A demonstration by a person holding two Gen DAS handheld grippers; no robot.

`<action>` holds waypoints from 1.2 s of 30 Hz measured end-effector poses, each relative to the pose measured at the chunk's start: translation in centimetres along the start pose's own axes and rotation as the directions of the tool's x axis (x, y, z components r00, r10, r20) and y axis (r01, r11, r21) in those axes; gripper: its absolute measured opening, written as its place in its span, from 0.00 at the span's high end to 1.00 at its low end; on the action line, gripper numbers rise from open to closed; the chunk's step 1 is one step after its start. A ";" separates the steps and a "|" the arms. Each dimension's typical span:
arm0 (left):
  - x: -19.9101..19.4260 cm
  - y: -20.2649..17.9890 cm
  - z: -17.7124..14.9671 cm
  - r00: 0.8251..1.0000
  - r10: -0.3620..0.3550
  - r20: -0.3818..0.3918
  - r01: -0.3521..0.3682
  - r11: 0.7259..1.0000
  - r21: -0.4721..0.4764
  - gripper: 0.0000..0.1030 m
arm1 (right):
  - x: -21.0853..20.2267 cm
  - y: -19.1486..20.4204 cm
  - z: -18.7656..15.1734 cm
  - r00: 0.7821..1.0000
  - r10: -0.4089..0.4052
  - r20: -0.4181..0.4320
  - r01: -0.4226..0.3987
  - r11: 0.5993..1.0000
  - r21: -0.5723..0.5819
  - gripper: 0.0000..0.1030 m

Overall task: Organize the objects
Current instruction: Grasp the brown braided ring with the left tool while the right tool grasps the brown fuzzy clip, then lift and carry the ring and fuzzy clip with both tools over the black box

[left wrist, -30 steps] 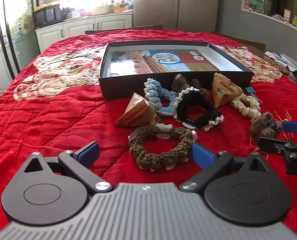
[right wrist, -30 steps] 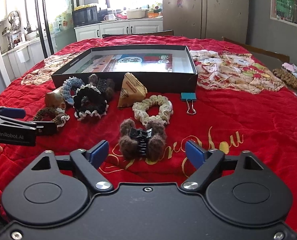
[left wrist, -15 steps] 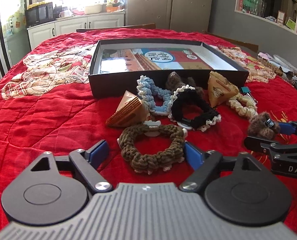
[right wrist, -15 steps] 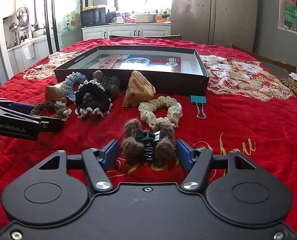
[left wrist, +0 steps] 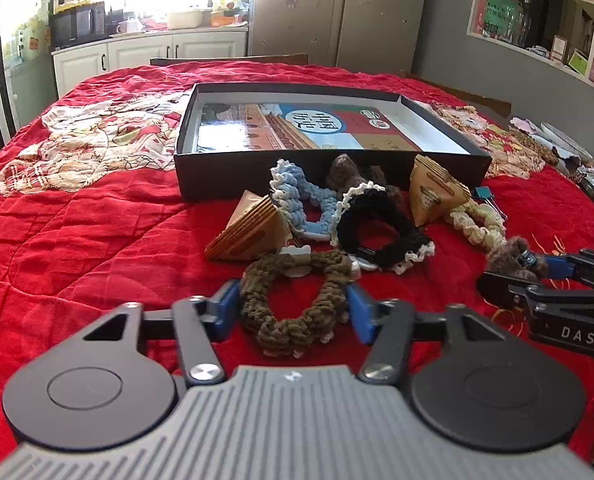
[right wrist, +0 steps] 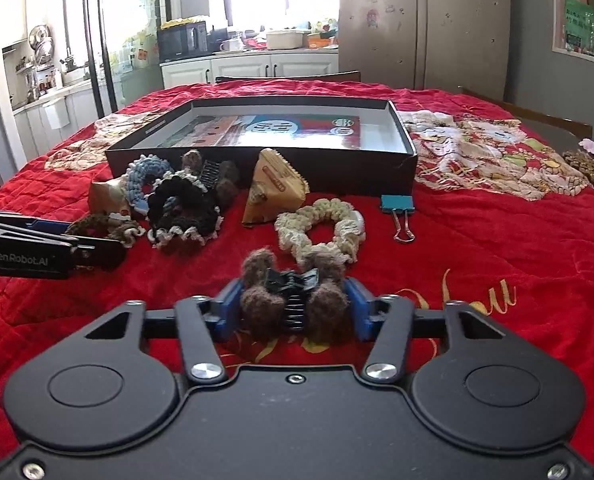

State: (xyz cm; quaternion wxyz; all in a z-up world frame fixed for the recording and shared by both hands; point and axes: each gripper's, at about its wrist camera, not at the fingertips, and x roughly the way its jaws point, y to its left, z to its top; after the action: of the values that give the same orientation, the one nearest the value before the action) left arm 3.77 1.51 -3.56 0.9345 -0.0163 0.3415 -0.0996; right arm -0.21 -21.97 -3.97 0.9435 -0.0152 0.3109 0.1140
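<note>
The pads of my left gripper [left wrist: 293, 309] touch both sides of an olive-brown scrunchie [left wrist: 285, 334] that lies on the red quilt, and its jaws are closing on it. My right gripper [right wrist: 295, 308] has a fuzzy brown claw clip [right wrist: 257, 304] between its blue pads, which press its sides while the jaws close. In the left wrist view the right gripper [left wrist: 523, 274] shows at the right edge by the clip [left wrist: 509, 250]. The right wrist view shows the left gripper [right wrist: 83, 238] at the left edge. A black open box [left wrist: 257, 178] stands behind.
In front of the box lie a blue scrunchie [left wrist: 297, 200], a black one with white trim [left wrist: 381, 232], a cream one [right wrist: 321, 232], two tan triangular packets [left wrist: 249, 232] [right wrist: 273, 188] and a teal binder clip [right wrist: 397, 204]. Chairs stand at the table's far side.
Both grippers' jaws have narrowed from wide apart until the pads meet the scrunchie and the claw clip. Both hands stayed nearly in place.
</note>
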 end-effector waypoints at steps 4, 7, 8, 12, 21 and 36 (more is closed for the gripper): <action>0.0 0.5 -0.1 1.000 -0.017 0.004 0.017 0.999 -0.029 0.69 | -0.1 -0.1 -0.1 1.000 0.002 0.008 -0.002 1.000 0.000 0.58; -0.2 0.4 -0.1 1.000 -0.022 0.006 0.022 0.999 -0.024 0.74 | -0.2 -0.1 -0.1 1.000 0.004 0.013 -0.004 1.000 -0.006 0.60; -0.3 0.3 -0.1 1.000 -0.021 0.006 0.021 1.000 -0.015 0.75 | -0.2 -0.1 -0.1 1.000 0.003 0.016 -0.003 1.000 -0.010 0.60; -0.8 -0.2 -0.2 1.000 -0.022 0.012 0.022 1.000 0.010 0.76 | -0.6 0.2 -0.1 1.000 0.004 0.022 -0.003 0.999 -0.033 0.61; -2.5 -1.0 0.2 0.997 -0.055 0.054 0.053 0.998 0.040 0.77 | -2.1 0.6 0.7 0.998 0.022 0.065 -0.018 0.998 -0.053 0.61; -3.0 -1.0 3.7 0.989 -0.063 0.132 0.054 0.996 0.068 0.77 | -2.8 1.1 4.2 0.991 0.037 0.129 -0.027 0.996 -0.080 0.61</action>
State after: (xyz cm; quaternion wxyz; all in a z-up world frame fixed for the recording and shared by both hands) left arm 3.72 1.00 1.30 0.9520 -0.0031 0.2741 -0.1365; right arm -0.17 -21.09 1.08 0.9585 -0.0396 0.2440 0.1421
